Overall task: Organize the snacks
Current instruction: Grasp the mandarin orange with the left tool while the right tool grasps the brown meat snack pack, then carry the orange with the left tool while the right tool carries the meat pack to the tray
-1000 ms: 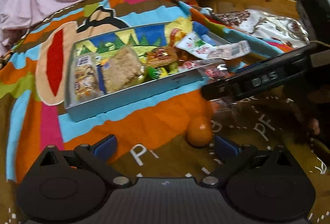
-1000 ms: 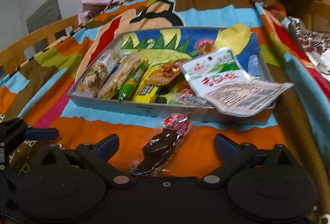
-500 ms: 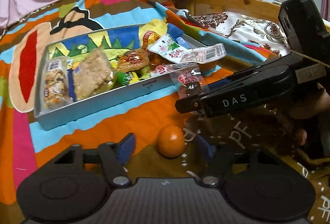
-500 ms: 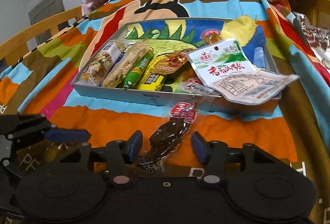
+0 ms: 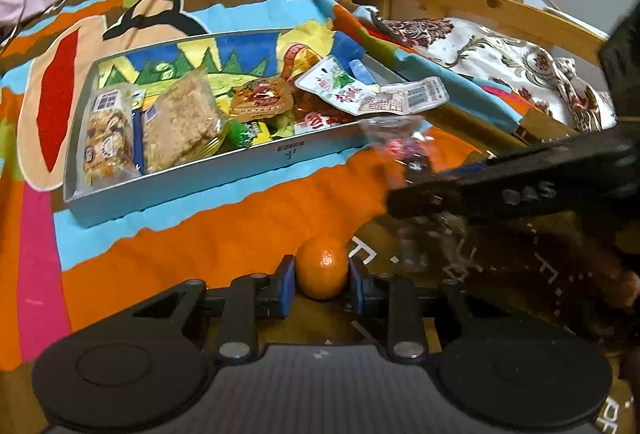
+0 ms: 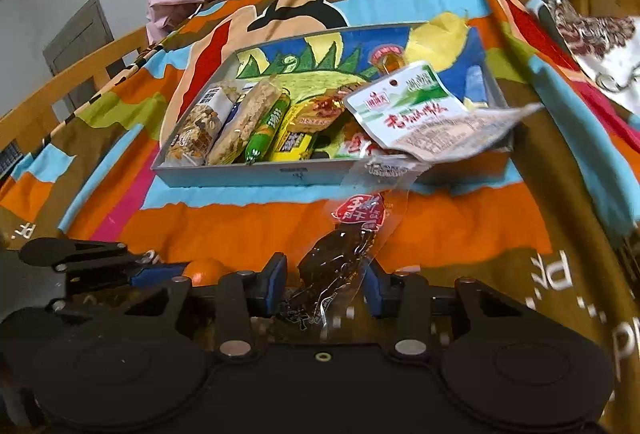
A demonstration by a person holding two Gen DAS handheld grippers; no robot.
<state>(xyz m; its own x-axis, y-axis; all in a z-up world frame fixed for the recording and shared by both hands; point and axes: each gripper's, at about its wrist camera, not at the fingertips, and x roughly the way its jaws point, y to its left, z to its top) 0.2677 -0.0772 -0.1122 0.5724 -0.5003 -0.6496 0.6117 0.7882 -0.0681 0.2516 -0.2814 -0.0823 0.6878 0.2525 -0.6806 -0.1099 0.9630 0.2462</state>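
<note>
1. The left gripper [image 5: 322,280] squeezes a little orange [image 5: 322,268] sitting on the blanket [image 5: 224,218], ready to lift it.
2. The right gripper [image 6: 325,288] pinches a dark snack packet [image 6: 340,262].
3. Both probably go in the snack tray [image 6: 256,176] just ahead.

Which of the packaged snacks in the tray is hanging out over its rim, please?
The white and green packet: it droops over the tray's right front edge, while the other packets lie fully inside.
</note>
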